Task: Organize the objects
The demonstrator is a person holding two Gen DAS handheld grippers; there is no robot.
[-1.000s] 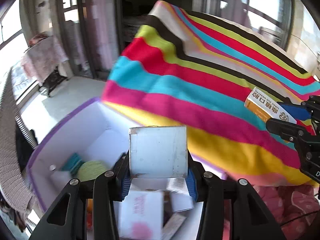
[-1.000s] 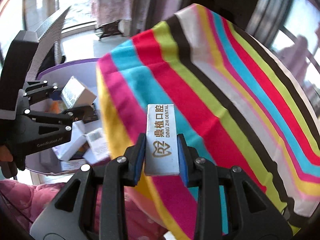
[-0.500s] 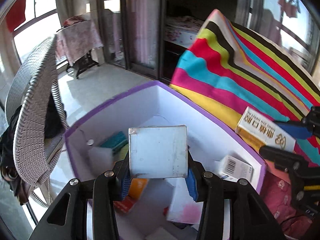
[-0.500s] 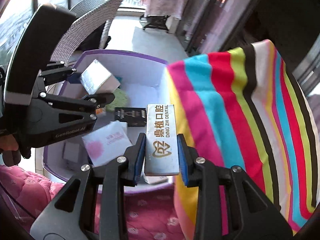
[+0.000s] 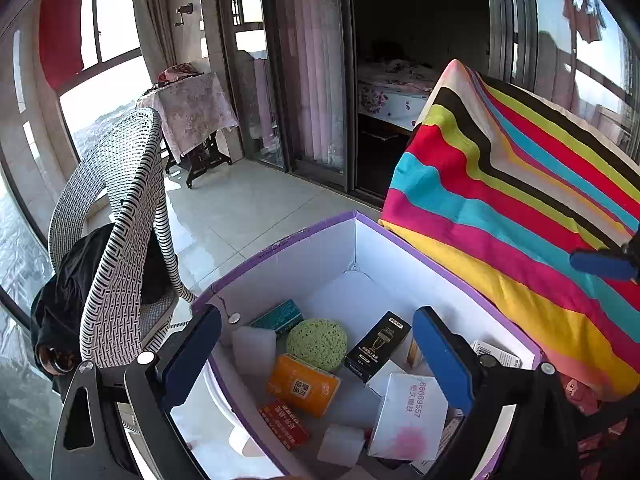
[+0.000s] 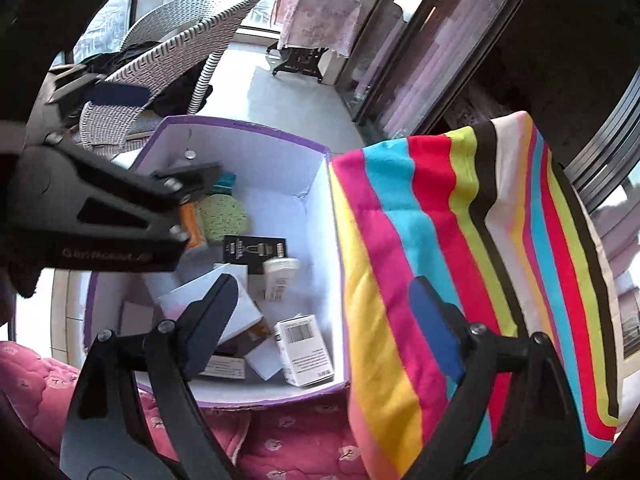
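Observation:
A white storage box with a purple rim (image 5: pixel 304 232) (image 6: pixel 240 124) lies below both grippers. It holds several items, among them a green sponge (image 5: pixel 318 344), an orange carton (image 5: pixel 304 384), a black carton (image 5: pixel 378 346) and a barcode carton (image 6: pixel 306 350). My left gripper (image 5: pixel 316 356) (image 6: pixel 160 136) hangs over the box, jaws opening, nothing between them. My right gripper (image 6: pixel 324 320) hovers over the box's near right corner, jaws also opening and empty. A blurred pale carton (image 6: pixel 280 276) shows in the box beyond its gap. One blue pad (image 5: pixel 600 264) of the right gripper appears in the left wrist view.
A striped cloth (image 5: pixel 500 208) (image 6: pixel 440 220) covers the surface right of the box. A wicker chair (image 5: pixel 116 220) (image 6: pixel 180 52) with dark clothing stands to the left. A pink quilt (image 6: pixel 280 440) lies under the box's near side. Tiled floor and glass doors lie beyond.
Both grippers swung from the striped cloth to above the box. The left let go of its silvery box, the right of its dental carton. Both pairs of jaws now stand wide.

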